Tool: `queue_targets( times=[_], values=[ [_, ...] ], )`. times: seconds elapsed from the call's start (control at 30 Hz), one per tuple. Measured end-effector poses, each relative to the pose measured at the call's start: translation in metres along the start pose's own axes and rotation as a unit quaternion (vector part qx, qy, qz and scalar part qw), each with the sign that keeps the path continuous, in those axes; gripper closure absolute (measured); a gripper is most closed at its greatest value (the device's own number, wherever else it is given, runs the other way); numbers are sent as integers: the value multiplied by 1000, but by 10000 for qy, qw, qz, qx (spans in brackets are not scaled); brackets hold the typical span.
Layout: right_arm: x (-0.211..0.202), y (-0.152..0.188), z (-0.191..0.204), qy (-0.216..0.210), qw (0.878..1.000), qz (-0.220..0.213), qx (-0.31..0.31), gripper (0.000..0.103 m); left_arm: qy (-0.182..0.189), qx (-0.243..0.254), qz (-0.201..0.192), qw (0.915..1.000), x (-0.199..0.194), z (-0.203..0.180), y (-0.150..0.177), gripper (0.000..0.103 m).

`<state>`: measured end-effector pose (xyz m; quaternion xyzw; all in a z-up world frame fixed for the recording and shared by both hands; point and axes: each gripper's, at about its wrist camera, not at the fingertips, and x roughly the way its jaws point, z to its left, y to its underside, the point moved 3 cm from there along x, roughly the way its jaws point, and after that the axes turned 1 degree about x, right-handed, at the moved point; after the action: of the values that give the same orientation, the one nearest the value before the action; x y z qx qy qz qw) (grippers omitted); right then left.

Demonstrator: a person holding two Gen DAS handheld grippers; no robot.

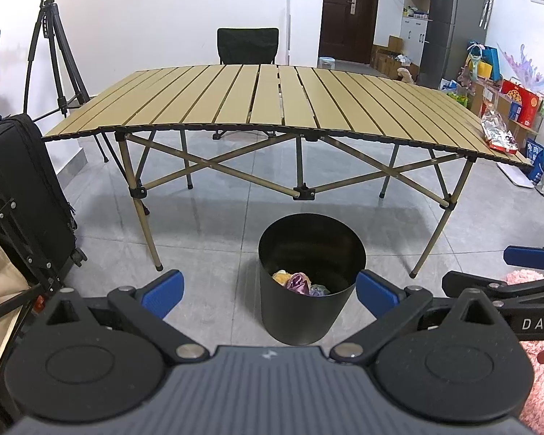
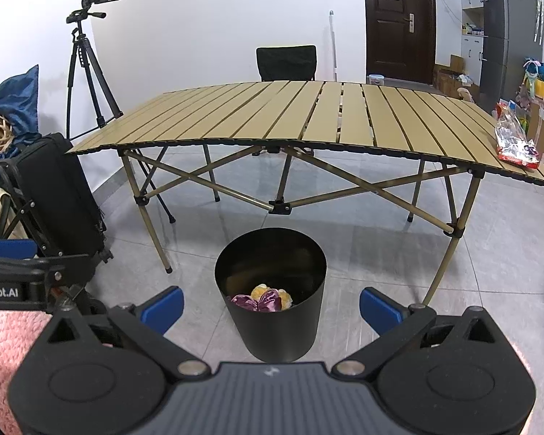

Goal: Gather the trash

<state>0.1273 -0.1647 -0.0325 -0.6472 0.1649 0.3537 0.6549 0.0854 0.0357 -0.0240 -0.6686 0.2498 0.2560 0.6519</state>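
Left tool [image 1: 268, 291]: blue pads spread wide apart, nothing between them, hanging above the floor.
Right tool [image 2: 271, 308]: pads likewise wide apart, empty.
Bin [image 2: 270, 326]: black, round, upright on the grey tiled floor, at 12 o'clock just ahead of both tools, in front of the worktop.
Trash in bin [image 2: 264, 299]: crumpled purple and yellow wrappers lying at the bottom.
Worktop [image 1: 272, 101]: tan slatted folding top beyond the bin.
Snack bag [image 2: 513, 141]: crinkled, red-edged, lying at the worktop's 3 o'clock end.
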Motion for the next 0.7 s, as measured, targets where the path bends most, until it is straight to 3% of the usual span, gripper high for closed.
queue_targets(
  times=[0.7],
  values=[
    [-1, 0, 1, 20, 10000, -1, -38, 0, 34, -25, -48, 10000, 0, 1, 1, 0]
  ],
)
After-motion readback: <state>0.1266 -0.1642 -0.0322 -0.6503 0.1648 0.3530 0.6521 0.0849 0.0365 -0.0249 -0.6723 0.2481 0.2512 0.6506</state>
